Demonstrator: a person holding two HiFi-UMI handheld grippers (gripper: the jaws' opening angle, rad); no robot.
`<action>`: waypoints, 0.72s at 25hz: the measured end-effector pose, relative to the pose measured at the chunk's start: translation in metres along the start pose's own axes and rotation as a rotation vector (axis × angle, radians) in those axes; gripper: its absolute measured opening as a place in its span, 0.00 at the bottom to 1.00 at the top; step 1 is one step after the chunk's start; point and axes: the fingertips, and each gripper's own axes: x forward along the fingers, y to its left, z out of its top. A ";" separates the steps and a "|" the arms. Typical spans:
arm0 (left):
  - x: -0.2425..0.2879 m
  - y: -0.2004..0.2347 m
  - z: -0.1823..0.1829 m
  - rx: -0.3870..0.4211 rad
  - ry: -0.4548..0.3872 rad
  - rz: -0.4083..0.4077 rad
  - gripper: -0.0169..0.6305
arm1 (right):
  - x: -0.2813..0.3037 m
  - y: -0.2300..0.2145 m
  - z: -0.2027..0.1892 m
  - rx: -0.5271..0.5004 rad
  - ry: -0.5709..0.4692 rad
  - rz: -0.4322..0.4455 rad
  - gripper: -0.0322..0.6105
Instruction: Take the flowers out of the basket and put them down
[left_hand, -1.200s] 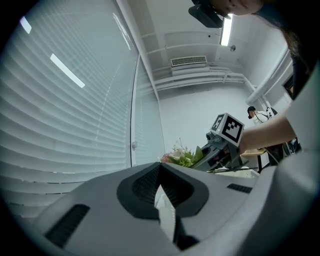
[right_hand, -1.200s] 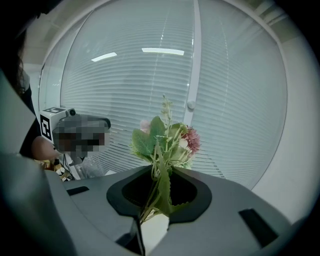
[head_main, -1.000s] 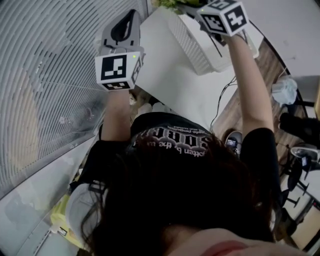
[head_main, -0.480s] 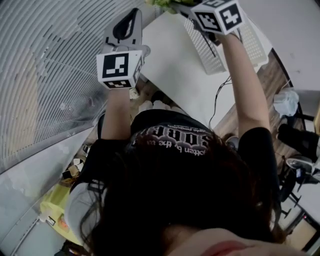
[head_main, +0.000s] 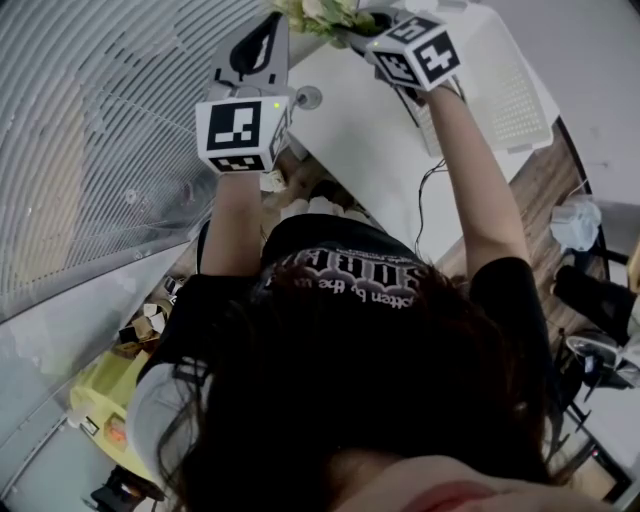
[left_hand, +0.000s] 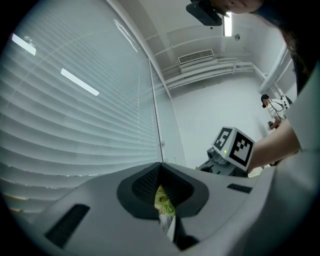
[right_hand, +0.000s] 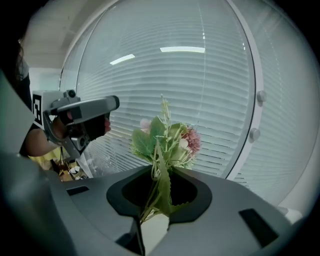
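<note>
A small bunch of artificial flowers (right_hand: 165, 137), green leaves with pink and white blooms, stands upright between the jaws of my right gripper (right_hand: 159, 197), which is shut on its stems. In the head view the flowers (head_main: 312, 14) hang at the top edge, left of the white perforated basket (head_main: 505, 85) and above the white table (head_main: 370, 140). My left gripper (head_main: 262, 35) is raised close beside them, shut with nothing in it. Through its narrow slit only a bit of green shows. The left gripper (right_hand: 85, 112) also appears in the right gripper view.
A curved wall of window blinds (head_main: 90, 150) fills the left side. A small round object (head_main: 308, 97) sits near the table's corner. A dark cable (head_main: 430, 200) hangs off the table edge. A yellow bag (head_main: 95, 415) and clutter lie on the floor below.
The right gripper has carried the flowers leftward, off the basket and toward the left gripper. The left gripper has hardly moved.
</note>
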 end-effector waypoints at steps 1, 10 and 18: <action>0.000 0.002 0.000 0.000 0.000 0.003 0.03 | 0.004 0.002 -0.003 -0.008 0.002 0.000 0.21; 0.000 0.015 0.002 0.003 -0.003 0.016 0.03 | 0.035 0.019 -0.038 0.041 0.005 0.022 0.21; 0.001 0.023 -0.004 0.000 0.004 0.033 0.03 | 0.059 0.033 -0.094 0.083 0.045 0.047 0.22</action>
